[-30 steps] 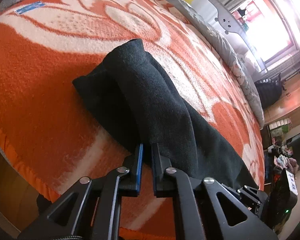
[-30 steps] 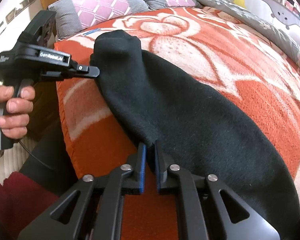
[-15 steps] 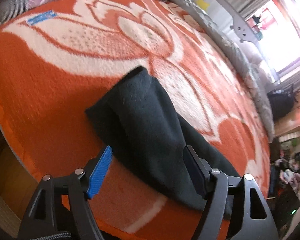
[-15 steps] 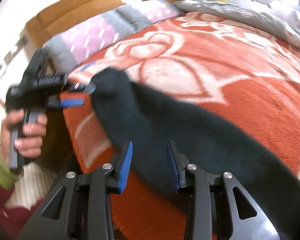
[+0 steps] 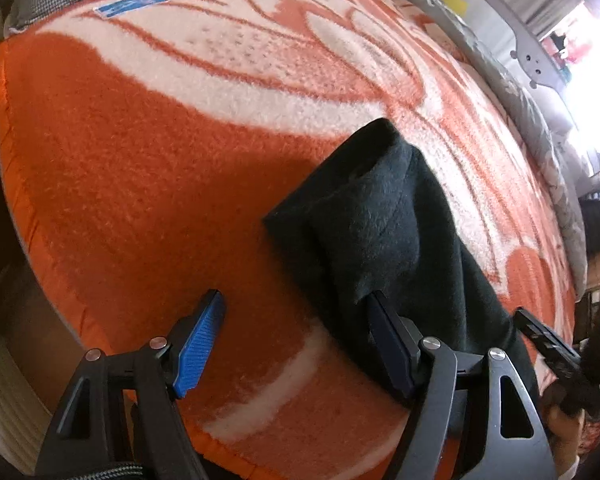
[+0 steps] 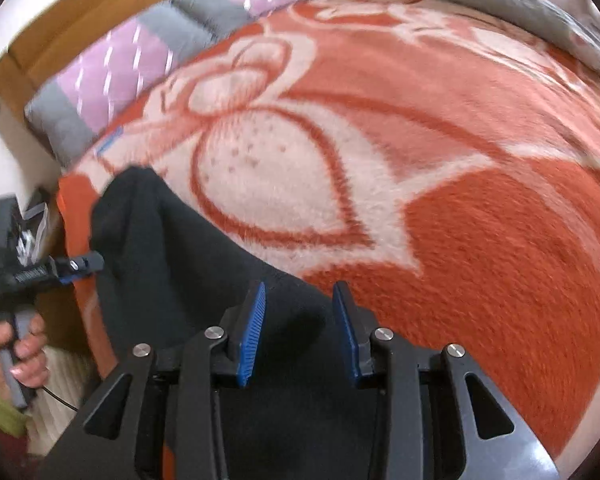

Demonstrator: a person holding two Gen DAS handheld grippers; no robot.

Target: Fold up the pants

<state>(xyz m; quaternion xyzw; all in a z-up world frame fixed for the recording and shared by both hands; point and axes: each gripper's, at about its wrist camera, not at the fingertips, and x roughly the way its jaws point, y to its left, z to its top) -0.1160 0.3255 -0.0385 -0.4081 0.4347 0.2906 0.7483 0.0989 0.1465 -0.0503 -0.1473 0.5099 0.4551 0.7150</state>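
Observation:
The dark pants (image 5: 384, 232) lie folded lengthwise as a long strip on the orange and white blanket (image 5: 148, 152), near the bed's edge. My left gripper (image 5: 296, 340) is open just short of the strip's near end, its right finger against the cloth. In the right wrist view the pants (image 6: 188, 264) run from the lower middle to the left. My right gripper (image 6: 300, 328) is open over the strip's far edge. The left gripper (image 6: 80, 266) shows there at the pants' other end, held by a hand.
Pink and grey pillows (image 6: 140, 64) and a wooden headboard (image 6: 60, 36) lie at the bed's head. A grey quilt (image 5: 540, 120) runs along the far side. The blanket's edge (image 5: 40, 264) drops off to the left. A blue label (image 5: 132, 3) is on the blanket.
Both grippers were shut on the pants' edge a second ago. Both have opened and let go. The right gripper has moved across the strip toward its far edge.

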